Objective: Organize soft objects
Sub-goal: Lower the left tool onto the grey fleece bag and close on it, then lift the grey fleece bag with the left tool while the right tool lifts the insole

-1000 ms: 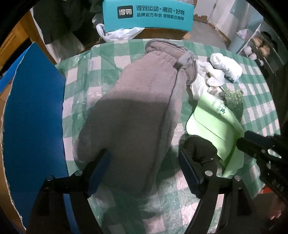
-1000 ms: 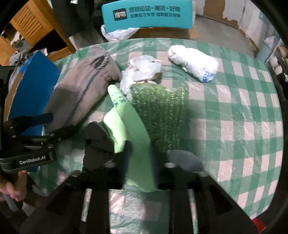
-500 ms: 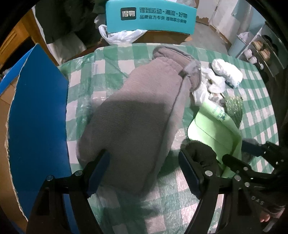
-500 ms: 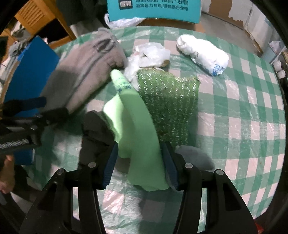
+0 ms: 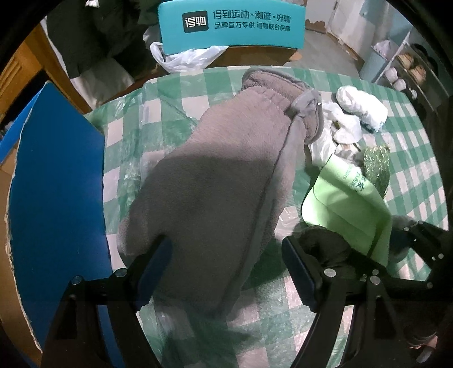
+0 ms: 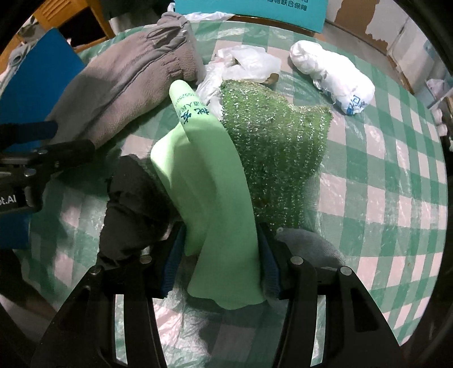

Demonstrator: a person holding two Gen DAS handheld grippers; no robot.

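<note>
A grey fleece garment (image 5: 226, 181) lies along the checked table; it also shows in the right wrist view (image 6: 127, 85). My left gripper (image 5: 226, 263) is open, its fingers straddling the garment's near end. A light green cloth (image 6: 215, 203) lies between the fingers of my right gripper (image 6: 218, 271), which is open around it and not clamped. The cloth also shows in the left wrist view (image 5: 348, 209). A black sock (image 6: 133, 209) lies left of it, a grey sock (image 6: 311, 249) to the right. A glittery green cloth (image 6: 277, 147) lies behind.
A blue board (image 5: 56, 198) stands at the table's left edge. Crumpled white plastic (image 6: 243, 65) and a white wrapped bundle (image 6: 334, 73) lie further back. A teal chair back (image 5: 232, 25) stands beyond the green checked tablecloth (image 6: 382, 175).
My right gripper opened from a tight hold on the green cloth and moved forward along it. My left gripper pulled back slightly, staying open over the grey garment.
</note>
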